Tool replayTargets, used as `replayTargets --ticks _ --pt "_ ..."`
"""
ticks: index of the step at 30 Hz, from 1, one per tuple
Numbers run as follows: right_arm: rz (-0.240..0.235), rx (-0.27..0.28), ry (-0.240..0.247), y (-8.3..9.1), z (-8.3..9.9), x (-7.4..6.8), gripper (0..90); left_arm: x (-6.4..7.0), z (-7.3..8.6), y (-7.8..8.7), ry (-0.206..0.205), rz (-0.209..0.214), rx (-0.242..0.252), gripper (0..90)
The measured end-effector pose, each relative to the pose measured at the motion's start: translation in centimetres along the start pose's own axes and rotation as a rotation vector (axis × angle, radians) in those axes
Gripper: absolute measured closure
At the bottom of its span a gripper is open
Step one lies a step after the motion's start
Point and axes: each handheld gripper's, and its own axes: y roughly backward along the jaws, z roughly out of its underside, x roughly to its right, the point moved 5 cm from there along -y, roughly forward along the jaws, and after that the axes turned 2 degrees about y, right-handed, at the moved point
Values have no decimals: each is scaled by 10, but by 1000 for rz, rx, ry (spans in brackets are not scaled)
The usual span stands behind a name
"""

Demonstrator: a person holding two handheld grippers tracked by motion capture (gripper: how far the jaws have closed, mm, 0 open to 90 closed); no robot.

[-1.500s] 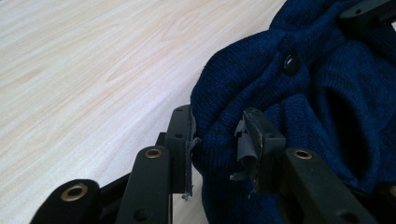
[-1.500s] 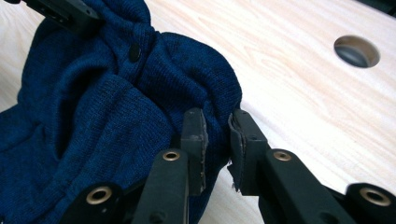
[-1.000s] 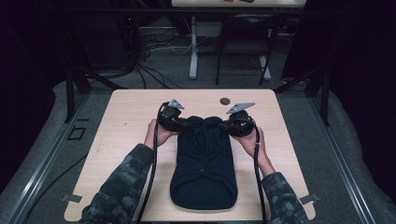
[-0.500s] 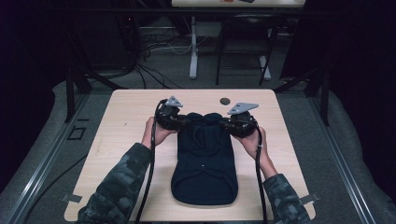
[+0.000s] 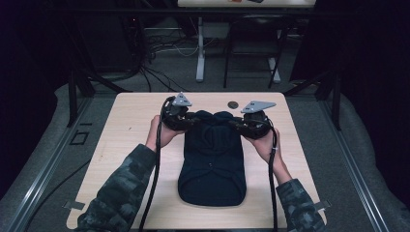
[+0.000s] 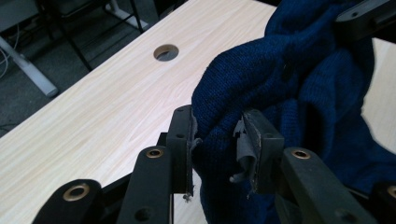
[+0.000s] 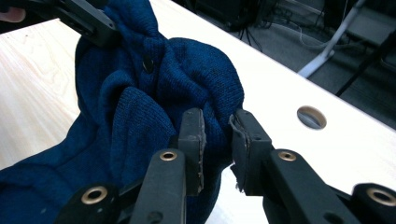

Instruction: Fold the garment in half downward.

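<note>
A dark blue knitted garment (image 5: 212, 164) lies lengthwise on the light wooden table (image 5: 130, 125), its far end bunched and lifted between both grippers. My left gripper (image 5: 189, 120) is shut on the garment's (image 6: 299, 93) far left corner, knit pinched between its pads (image 6: 184, 135). My right gripper (image 5: 237, 124) is shut on the far right corner, a fold of the garment (image 7: 140, 102) caught between its pads (image 7: 194, 140). In the right gripper view the left gripper (image 7: 81, 18) shows at top left. In the left gripper view the right gripper (image 6: 364, 16) shows at top right.
A round cable hole (image 5: 233, 104) sits in the table just beyond the garment, also the hole (image 6: 166, 52) and the hole (image 7: 311, 117) in the gripper views. Behind the table are a desk leg (image 5: 200, 48), cables on the floor and dark frames.
Both grippers have moved away from the person toward the table's far edge, carrying the garment's top end with them; the fabric there is more bunched.
</note>
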Motion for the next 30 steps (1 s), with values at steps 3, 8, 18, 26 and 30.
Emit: replayTargets --ticks 3,8,18,26,30 --pt "-31 -17 -25 2 1 -1 746 3 0 1 -11 4 -2 674" --pt "-40 -10 -62 4 5 1 759 6 -1 3 -11 20 1 675" --pt "-3 67 -41 5 13 -2 779 16 15 -5 -30 101 -100 652" --pt "-47 30 -54 4 21 -3 730 15 18 -4 -30 77 -31 712" --pt "-66 21 -42 7 26 -5 729 21 21 -2 -65 61 -27 712"
